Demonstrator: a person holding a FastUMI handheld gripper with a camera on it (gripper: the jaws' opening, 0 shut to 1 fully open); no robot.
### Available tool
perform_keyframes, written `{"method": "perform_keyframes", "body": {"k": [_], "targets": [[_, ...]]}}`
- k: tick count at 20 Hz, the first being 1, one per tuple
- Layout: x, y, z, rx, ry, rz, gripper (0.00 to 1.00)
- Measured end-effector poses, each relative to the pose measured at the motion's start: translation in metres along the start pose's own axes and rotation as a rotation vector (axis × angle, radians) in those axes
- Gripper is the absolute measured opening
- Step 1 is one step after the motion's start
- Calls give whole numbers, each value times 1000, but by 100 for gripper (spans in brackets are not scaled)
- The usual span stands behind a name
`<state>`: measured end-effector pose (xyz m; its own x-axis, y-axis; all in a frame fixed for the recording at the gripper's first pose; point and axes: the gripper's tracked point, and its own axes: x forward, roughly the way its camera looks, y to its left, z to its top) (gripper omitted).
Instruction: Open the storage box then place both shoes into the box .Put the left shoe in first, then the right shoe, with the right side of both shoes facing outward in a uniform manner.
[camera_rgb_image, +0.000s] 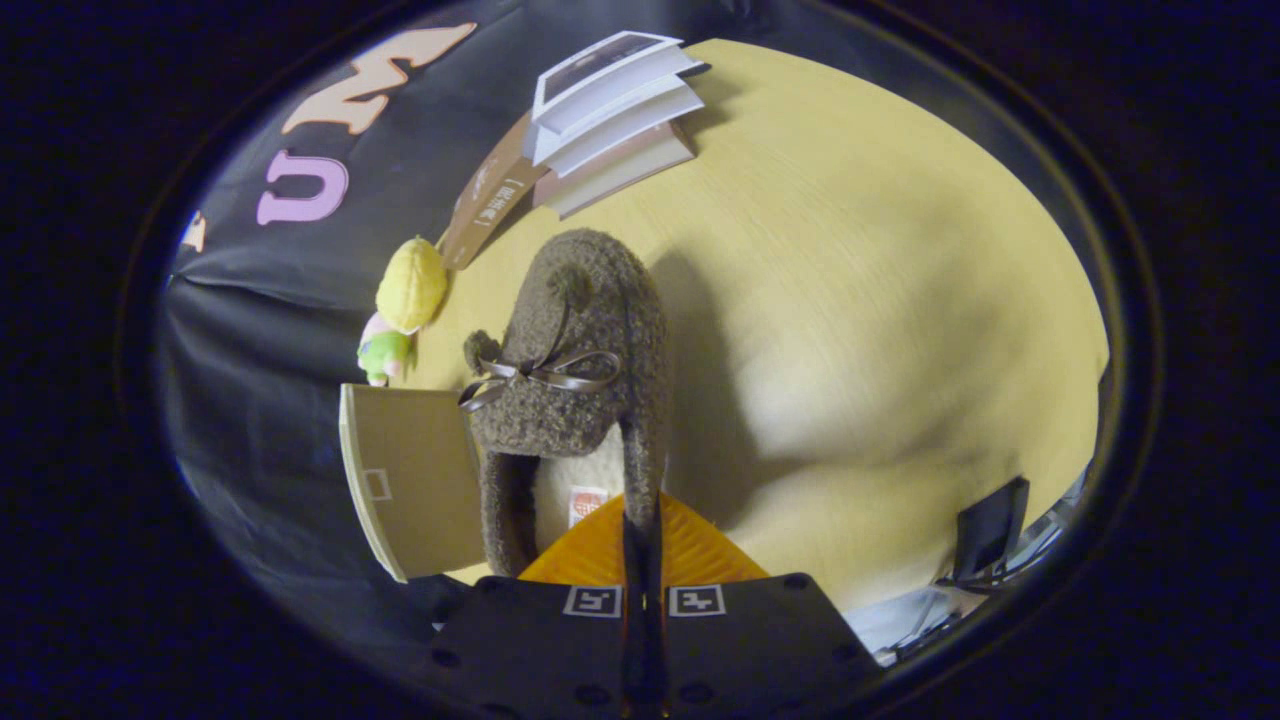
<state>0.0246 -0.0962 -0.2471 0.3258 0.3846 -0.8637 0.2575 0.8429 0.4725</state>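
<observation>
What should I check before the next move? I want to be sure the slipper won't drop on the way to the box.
1. Grip: the tongs are shut on the brown slipper's side wall near the heel. Ok.
2. Slipper clear of the table: it seems lifted, with a shadow beside it, but contact is hard to judge. Cannot tell.
3. Box flap: a tan panel stands just beside the slipper's heel, seemingly open. Ok.
4. Box interior free: hidden. Cannot tell.
5. Which shoe this is, left or right: cannot tell.
6. Obstacles: the yellow toy and book stack lie beyond the slipper. Ok.
</observation>
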Motion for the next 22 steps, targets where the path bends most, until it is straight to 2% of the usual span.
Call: {"method": "perform_keyframes", "body": {"k": [6,14,18,22], "targets": [[-32,79,-15,-87,-48,89,3],[-49,236,-54,-204,-67,250,3],[-33,295,-84,-243,-46,275,3],[4,334,-113,-275,-3,257,3]]}}
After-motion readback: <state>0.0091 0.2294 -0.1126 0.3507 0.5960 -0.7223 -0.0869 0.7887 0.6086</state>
